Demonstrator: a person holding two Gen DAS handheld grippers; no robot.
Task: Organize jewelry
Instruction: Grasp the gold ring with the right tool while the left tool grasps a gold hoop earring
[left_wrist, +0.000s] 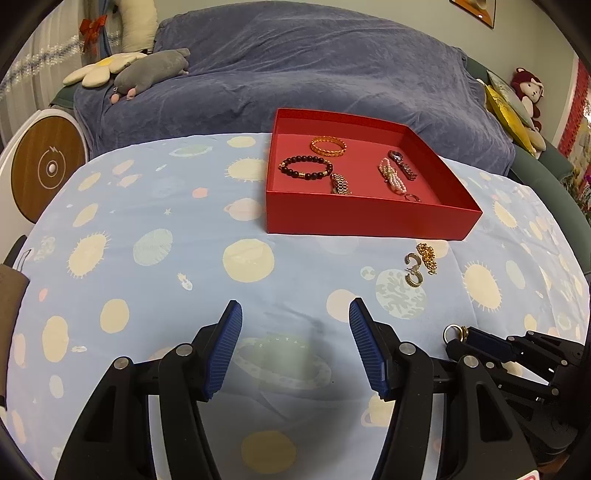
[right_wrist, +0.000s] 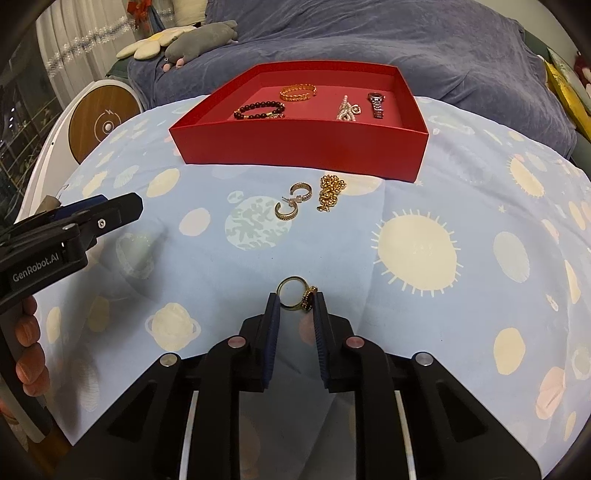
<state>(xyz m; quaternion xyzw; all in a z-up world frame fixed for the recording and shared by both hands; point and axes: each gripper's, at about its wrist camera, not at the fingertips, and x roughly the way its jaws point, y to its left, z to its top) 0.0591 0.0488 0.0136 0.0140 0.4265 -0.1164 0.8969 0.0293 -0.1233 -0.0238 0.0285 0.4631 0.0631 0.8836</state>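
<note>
My right gripper (right_wrist: 296, 299) is shut on a gold ring (right_wrist: 308, 295) with a dark ornament, low over the blue planet-print cloth (right_wrist: 424, 295). In the left wrist view the ring (left_wrist: 461, 333) shows at that gripper's tip. A pair of gold hoop earrings (right_wrist: 291, 205) and a gold chain (right_wrist: 330, 192) lie on the cloth in front of the red box (right_wrist: 303, 151). Inside the box (left_wrist: 369, 221) are a gold bangle (left_wrist: 328, 146), a dark bead bracelet (left_wrist: 304, 167), a pearl bracelet (left_wrist: 391, 177) and a watch (left_wrist: 402, 164). My left gripper (left_wrist: 295, 314) is open over bare cloth.
A sofa under a blue-grey throw (left_wrist: 295, 74) runs behind the table, with plush toys (left_wrist: 151, 72) on its left end. A round white-and-wood device (left_wrist: 44, 170) stands at the left. A person's fingers (right_wrist: 31, 332) hold the left gripper's handle.
</note>
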